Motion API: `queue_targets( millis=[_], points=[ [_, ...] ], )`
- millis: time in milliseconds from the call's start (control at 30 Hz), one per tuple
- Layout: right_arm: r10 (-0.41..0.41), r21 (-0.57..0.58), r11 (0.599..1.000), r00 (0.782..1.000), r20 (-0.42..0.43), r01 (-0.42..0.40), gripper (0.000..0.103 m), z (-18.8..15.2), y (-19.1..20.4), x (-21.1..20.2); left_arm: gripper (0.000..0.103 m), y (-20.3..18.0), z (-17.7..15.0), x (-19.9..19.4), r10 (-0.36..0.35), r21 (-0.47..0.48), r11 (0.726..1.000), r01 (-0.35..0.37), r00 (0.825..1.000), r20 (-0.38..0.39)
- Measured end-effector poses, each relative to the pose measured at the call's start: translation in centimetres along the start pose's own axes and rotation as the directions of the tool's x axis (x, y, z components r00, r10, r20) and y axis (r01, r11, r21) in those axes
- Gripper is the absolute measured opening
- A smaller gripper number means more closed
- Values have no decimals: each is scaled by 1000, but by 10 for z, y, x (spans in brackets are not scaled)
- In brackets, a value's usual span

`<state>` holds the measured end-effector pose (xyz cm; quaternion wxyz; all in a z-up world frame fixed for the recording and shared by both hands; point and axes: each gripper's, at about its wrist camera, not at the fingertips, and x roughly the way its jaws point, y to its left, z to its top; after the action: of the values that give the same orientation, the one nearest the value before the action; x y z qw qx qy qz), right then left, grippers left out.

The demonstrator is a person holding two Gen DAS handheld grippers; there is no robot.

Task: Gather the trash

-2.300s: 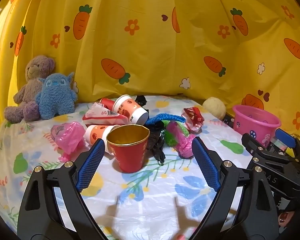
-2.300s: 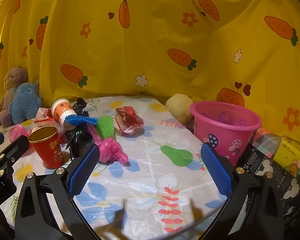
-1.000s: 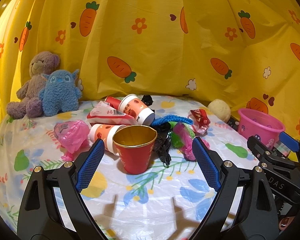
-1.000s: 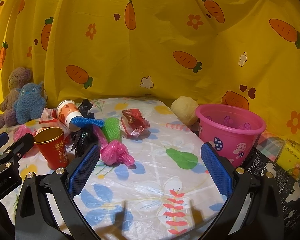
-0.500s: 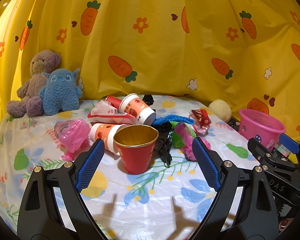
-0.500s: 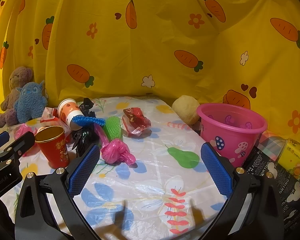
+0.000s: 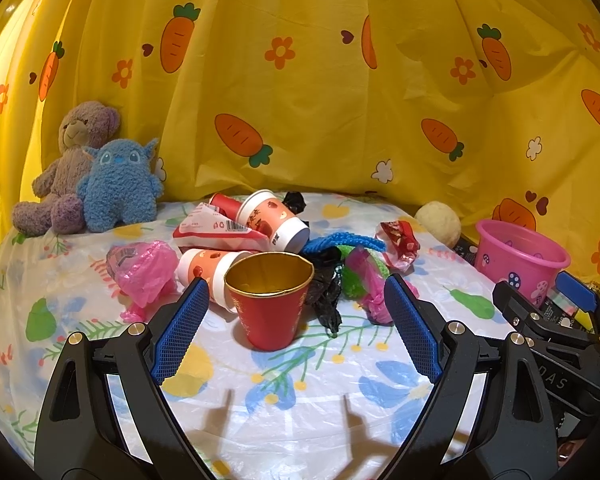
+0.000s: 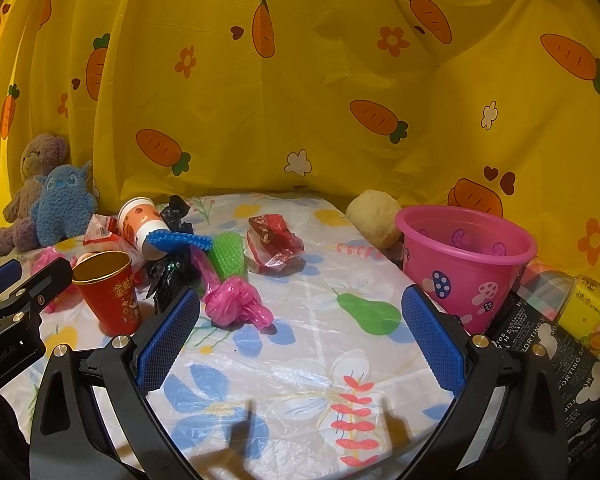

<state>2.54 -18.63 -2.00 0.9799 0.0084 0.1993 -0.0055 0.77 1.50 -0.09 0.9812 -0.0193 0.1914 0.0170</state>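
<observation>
Trash (image 7: 268, 240) heaped beside pink bucket (image 8: 464, 264)

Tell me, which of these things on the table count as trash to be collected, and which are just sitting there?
Part of the job:
red cup, upright
two paper cups, lying down
pink bag
knotted pink bag
black bag
red wrapper
pink bucket, likely the bin

Just lying about:
purple teddy
blue plush
pale ball
yellow tissue pack
</observation>
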Motion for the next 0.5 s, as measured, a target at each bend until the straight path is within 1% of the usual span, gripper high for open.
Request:
queue_targets(
  millis=[500],
  points=[
    [4, 0, 1000, 1000, 1, -4, 98, -1, 2, 1, 88, -5, 0, 1, -3, -1, 1000, 3, 1000, 3]
  ],
)
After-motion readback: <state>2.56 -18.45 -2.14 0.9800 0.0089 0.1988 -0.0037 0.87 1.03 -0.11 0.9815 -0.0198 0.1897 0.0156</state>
